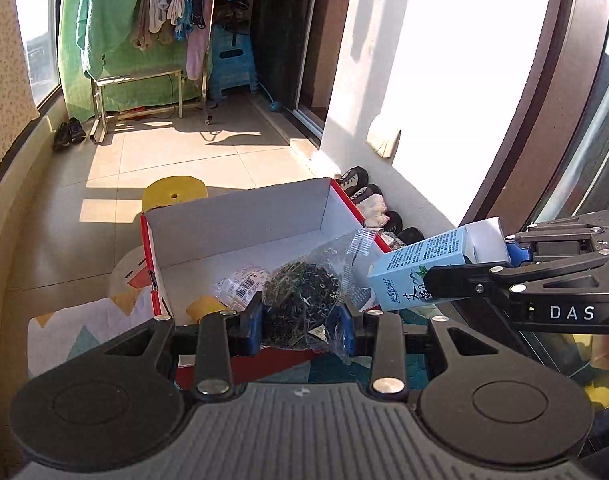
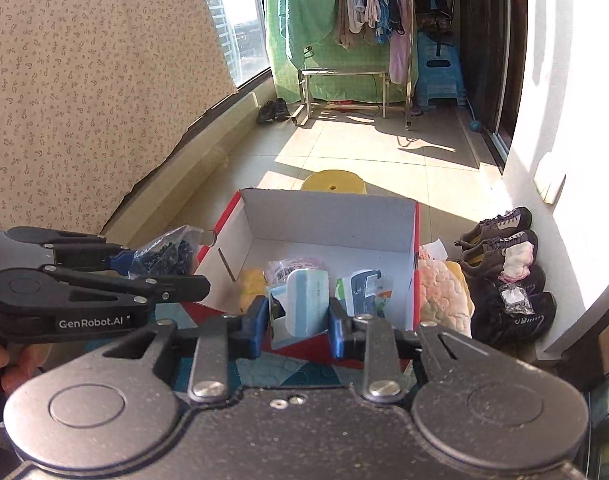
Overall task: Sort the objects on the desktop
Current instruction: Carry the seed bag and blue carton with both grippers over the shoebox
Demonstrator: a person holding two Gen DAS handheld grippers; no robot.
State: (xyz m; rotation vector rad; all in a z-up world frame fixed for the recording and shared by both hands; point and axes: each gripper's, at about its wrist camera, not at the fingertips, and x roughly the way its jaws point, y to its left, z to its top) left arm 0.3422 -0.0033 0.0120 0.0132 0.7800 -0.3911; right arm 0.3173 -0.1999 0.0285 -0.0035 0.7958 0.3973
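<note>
Screws in a clear plastic bag (image 1: 304, 300) are being pinched between the blue pads of the left gripper (image 1: 300, 326), and a light-blue carton (image 2: 300, 304) is being pinched between the pads of the right gripper (image 2: 294, 320); both loads are being held in the air, just short of the near wall of the open red-and-white box (image 2: 412, 240). From each gripper the box is lying straight ahead and below, its long axis running away from the grippers toward the yellow stool (image 2: 332, 182) beyond its far wall. In the left wrist view the carton (image 1: 428, 264) is being carried with its long axis tilted, its free end pointing toward the box, and it is hanging just beside the bag's upper flap; whether the two are touching cannot be told. The left gripper is judged to be slightly nearer the box's left wall, the right gripper nearer its middle. Several packets are already lying on the box floor, so room is being judged tightest at the near end. Shoes (image 2: 500, 236) are standing against the wall to the right, well apart from the box.
</note>
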